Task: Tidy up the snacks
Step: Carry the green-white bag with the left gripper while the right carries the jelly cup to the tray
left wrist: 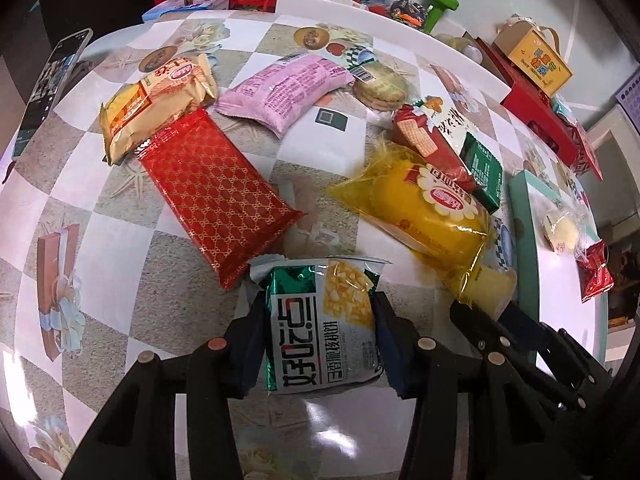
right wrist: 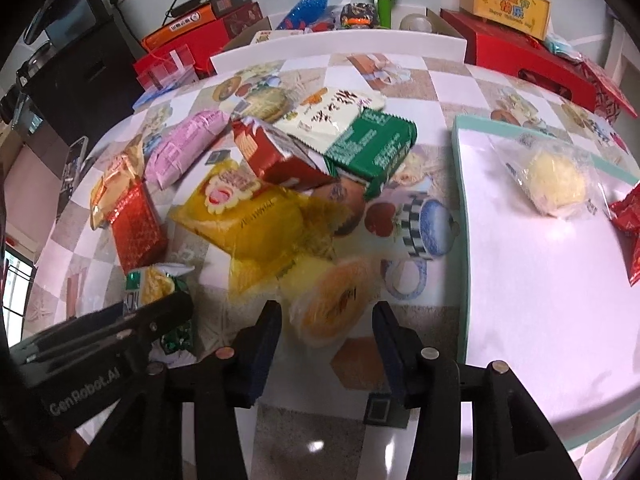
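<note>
While the left gripper (left wrist: 320, 320) clasps the green-and-white corn snack packet (left wrist: 324, 320) across its width, the packet's long axis running straight ahead between the fingers, the right gripper (right wrist: 326, 332) stands spread, empty, straddling a small round yellow cake in clear wrap (right wrist: 332, 308). That cake lies just ahead of the right fingers and is blurred, so contact cannot be told. The white tray with the teal rim (right wrist: 460, 240) sits close on the right, nearer the right gripper than the left, already carrying a pale round pastry (right wrist: 554, 182) and a red packet (right wrist: 630, 216). Judging from this, carrying to the tray means a short sideways travel rightward. Crowding the cake from behind is the yellow bread bag (right wrist: 256, 224), touching or overlapping it; beyond lie the red cracker pack (right wrist: 276, 156), green packet (right wrist: 372, 148), pink packet (right wrist: 188, 144) and red patterned packet (left wrist: 216, 196).
</note>
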Demonstrator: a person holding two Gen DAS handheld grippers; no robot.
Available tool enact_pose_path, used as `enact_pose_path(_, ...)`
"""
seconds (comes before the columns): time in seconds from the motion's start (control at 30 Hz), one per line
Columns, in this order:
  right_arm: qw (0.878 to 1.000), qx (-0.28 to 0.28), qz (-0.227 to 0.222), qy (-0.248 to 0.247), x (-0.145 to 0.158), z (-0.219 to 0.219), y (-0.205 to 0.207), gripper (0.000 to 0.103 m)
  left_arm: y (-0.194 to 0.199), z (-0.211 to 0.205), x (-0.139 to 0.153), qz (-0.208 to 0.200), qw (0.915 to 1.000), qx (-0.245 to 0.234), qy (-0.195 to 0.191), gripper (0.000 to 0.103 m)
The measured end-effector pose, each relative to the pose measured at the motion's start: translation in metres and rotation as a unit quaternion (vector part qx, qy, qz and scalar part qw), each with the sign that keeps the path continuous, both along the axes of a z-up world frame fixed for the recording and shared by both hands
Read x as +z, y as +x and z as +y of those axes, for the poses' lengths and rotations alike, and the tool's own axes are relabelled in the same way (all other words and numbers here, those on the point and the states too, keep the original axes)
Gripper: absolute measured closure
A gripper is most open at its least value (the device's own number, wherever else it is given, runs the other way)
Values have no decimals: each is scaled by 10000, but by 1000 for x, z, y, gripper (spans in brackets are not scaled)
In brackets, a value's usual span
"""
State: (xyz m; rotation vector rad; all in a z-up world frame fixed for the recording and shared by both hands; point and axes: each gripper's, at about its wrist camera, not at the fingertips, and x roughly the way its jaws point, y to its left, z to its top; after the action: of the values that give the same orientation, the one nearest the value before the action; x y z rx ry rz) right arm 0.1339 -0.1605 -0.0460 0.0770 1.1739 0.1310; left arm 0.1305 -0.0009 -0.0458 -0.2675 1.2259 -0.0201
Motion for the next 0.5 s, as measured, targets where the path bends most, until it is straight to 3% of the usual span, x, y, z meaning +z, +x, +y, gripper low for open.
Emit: enact_pose_path(0.5, 9995, -10, -191, -243, -9, 13, 14, 41, -1, 17, 3, 29, 9997, 220, -106, 52)
